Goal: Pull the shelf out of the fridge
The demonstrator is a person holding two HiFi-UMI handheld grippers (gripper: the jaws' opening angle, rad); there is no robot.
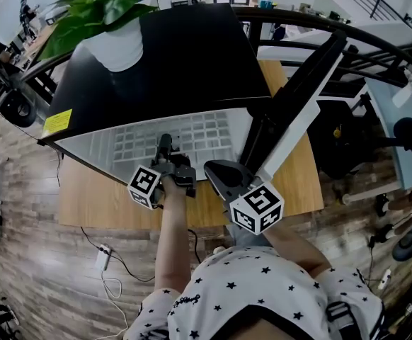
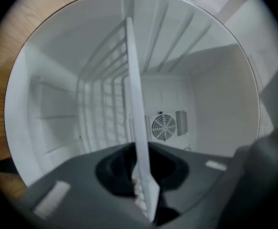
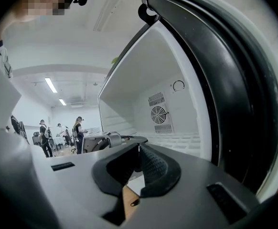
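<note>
The left claw (image 1: 165, 146) pinches the white shelf (image 1: 199, 134), partly out of the fridge (image 1: 178, 55). The right claw (image 1: 216, 172) is closed, empty. Pulling from one side could twist the shelf and jam it.

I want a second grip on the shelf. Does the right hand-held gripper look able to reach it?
Probably yes: the door stands open, and the shelf lies ahead of the right hand-held gripper, nothing between them.
</note>
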